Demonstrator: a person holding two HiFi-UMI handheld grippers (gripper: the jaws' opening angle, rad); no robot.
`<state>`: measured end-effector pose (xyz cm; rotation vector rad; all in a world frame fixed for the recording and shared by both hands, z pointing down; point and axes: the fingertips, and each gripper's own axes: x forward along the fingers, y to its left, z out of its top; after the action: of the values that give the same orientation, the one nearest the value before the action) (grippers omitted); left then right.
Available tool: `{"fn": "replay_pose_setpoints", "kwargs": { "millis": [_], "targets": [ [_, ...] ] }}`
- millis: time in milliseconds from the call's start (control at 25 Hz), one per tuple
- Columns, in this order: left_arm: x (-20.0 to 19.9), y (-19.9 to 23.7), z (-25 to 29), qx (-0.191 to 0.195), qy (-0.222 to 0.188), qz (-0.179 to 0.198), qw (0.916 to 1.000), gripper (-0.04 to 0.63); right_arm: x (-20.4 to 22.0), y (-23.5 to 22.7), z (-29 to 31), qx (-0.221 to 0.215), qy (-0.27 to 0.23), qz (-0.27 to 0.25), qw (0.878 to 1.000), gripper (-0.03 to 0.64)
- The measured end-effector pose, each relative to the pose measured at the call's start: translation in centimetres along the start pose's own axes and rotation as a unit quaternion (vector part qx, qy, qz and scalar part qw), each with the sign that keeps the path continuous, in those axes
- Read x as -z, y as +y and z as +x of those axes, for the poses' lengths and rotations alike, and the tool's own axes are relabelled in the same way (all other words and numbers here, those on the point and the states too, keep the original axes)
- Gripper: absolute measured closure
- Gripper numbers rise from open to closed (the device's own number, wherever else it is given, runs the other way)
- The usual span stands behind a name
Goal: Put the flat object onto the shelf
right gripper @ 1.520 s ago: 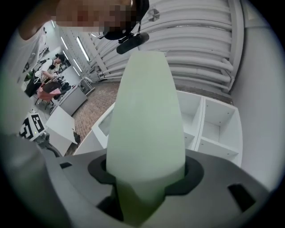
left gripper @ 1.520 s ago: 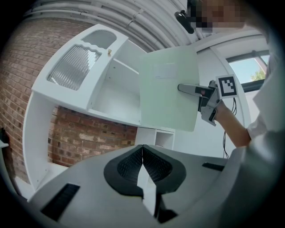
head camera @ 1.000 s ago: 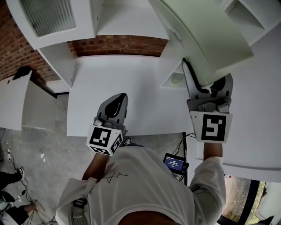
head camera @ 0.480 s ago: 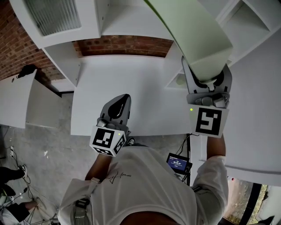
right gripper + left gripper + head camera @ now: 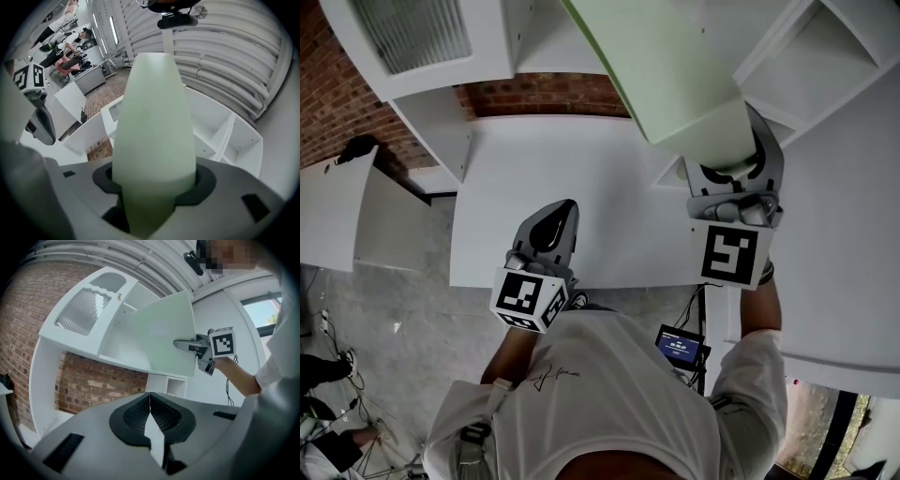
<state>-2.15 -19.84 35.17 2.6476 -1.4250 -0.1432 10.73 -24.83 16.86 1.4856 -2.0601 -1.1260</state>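
Observation:
A pale green flat board [image 5: 670,70] is clamped at its near end in my right gripper [image 5: 733,169], held up in front of the white shelf unit [image 5: 825,56]. In the right gripper view the flat board [image 5: 154,126] fills the middle between the jaws and reaches toward the open white compartments [image 5: 220,136]. In the left gripper view the flat board [image 5: 166,338] stands tilted before the shelf, with the right gripper [image 5: 199,347] on its right edge. My left gripper [image 5: 546,230] hovers over the white desk [image 5: 572,169], jaws together and empty; its pads [image 5: 150,416] meet.
A white cabinet with a ribbed glass door [image 5: 417,33] hangs at the upper left, a brick wall [image 5: 553,94] behind the desk. A white side table [image 5: 347,220] stands at the left. A small screen device [image 5: 680,347] and cables hang below the desk edge.
The right gripper has rolled and shifted a little left and down, swinging the board's far end leftward across the shelf front. The left gripper has stayed put.

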Motion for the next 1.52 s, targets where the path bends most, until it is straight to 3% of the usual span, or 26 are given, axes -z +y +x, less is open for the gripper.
{"fn": "replay_pose_setpoints", "kwargs": {
  "millis": [800,1520],
  "targets": [
    [-0.7,0.6,-0.8,-0.013,-0.013,-0.004,0.9998,0.581,0.4,1.7,2.6,-0.019,0.026,-0.093,0.995,0.339],
    [-1.3,2.1,-0.7,-0.017,-0.020,-0.003,0.9996,0.581,2.6,5.2,5.1,-0.045,0.069,-0.209,0.975,0.337]
  ]
}}
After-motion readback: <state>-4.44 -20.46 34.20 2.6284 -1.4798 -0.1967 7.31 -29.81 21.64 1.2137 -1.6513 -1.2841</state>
